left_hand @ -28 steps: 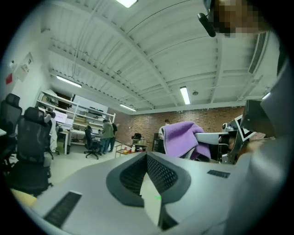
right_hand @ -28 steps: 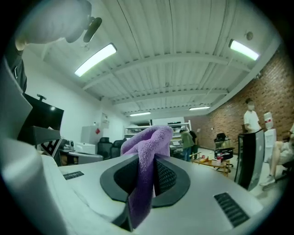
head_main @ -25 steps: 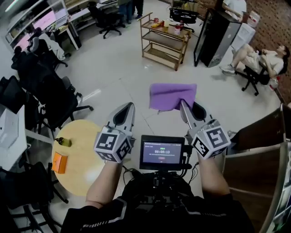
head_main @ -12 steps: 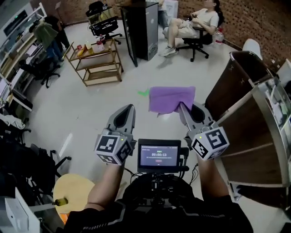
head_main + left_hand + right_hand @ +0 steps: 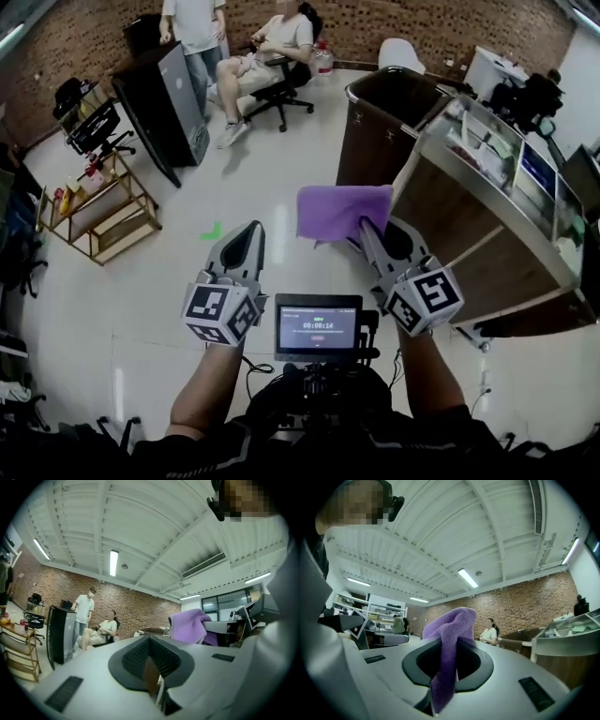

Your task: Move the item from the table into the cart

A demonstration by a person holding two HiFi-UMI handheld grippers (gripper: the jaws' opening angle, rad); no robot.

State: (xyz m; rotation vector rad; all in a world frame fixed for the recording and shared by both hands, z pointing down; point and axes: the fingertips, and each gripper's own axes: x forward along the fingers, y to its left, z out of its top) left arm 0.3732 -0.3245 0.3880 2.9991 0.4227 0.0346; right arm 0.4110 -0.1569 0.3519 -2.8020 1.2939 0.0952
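Observation:
A purple cloth (image 5: 342, 211) hangs in the air, pinched at one corner by my right gripper (image 5: 368, 232), which is shut on it. In the right gripper view the purple cloth (image 5: 449, 632) stands up folded between the closed jaws of the right gripper (image 5: 443, 670). My left gripper (image 5: 249, 236) is held level beside it, shut, with nothing in it; its pads meet in the left gripper view (image 5: 152, 677), where the cloth (image 5: 190, 626) shows to the right. A metal-topped cart with wooden sides (image 5: 469, 202) stands just right of the cloth.
A tall dark brown bin (image 5: 380, 117) stands behind the cart. A black cabinet (image 5: 164, 98) and a wooden shelf trolley (image 5: 98, 211) are at the left. One person stands and another sits on a chair (image 5: 267, 56) by the brick wall. White floor (image 5: 272, 178) lies below.
The view has swung round: the round yellow table has left the picture and the cart and brown bin have come in at the right. Both grippers hold the same pose, cloth still gripped.

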